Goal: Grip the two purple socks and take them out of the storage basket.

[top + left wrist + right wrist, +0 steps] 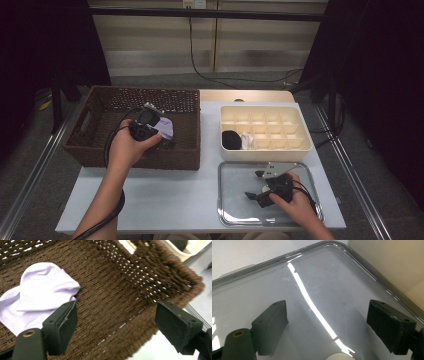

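Left gripper [112, 322] is hovering agape in the basket [160, 277] beside the lilac sock [37, 295], not yet grabbed. Right gripper [327, 322] is waiting agape over the tray [317, 272]. Two socks [239, 140] already binned.

Basket [100, 145]: set at the tabletop [165, 200] left.
Sock [165, 127]: laid in the basket.
Organizer [305, 145]: placed right of the basket.
Tray [235, 200]: placed before the organizer.

Left tool [167, 142] and right tool [254, 185] — both wide apart at the jaws, each hand-held, arms forward.
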`<state>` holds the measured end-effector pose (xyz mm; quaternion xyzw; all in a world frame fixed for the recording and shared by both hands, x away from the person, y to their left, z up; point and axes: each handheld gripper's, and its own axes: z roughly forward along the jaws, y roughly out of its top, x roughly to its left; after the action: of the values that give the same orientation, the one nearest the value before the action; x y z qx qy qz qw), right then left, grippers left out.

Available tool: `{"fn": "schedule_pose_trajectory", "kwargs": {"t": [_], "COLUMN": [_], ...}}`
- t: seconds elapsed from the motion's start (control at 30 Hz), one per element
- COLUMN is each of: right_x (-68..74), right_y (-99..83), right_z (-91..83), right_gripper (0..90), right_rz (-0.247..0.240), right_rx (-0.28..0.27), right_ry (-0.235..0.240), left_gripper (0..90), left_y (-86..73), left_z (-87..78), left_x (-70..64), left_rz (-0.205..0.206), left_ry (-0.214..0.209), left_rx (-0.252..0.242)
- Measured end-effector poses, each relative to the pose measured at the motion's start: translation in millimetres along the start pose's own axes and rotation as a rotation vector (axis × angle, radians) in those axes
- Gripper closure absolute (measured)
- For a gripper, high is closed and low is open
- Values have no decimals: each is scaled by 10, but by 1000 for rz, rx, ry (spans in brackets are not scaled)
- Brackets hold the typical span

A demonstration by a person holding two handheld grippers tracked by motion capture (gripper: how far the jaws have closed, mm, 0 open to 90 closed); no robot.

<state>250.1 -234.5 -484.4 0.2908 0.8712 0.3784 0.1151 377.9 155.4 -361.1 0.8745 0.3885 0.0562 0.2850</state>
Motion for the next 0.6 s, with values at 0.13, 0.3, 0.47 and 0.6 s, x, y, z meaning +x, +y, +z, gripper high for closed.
{"fn": "schedule_pose_trajectory", "kwargs": {"t": [0.13, 0.3, 0.47, 0.6], "right_x": [0, 1, 1, 1], "right_y": [0, 0, 0, 0], "right_z": [0, -1, 0, 0], "right_gripper": [165, 166, 165, 165], "right_rz": [0, 1, 0, 0], "right_rx": [0, 1, 0, 0], "right_ry": [0, -1, -1, -1], "left_gripper": [183, 183, 182, 178], "left_y": [41, 86, 128, 163], "left_z": [65, 134, 183, 228], "left_x": [77, 152, 211, 245], "left_rz": [-22, -36, -64, -73], "left_ry": [-5, -6, 2, 6], "left_rx": [4, 4, -11, -15]}}
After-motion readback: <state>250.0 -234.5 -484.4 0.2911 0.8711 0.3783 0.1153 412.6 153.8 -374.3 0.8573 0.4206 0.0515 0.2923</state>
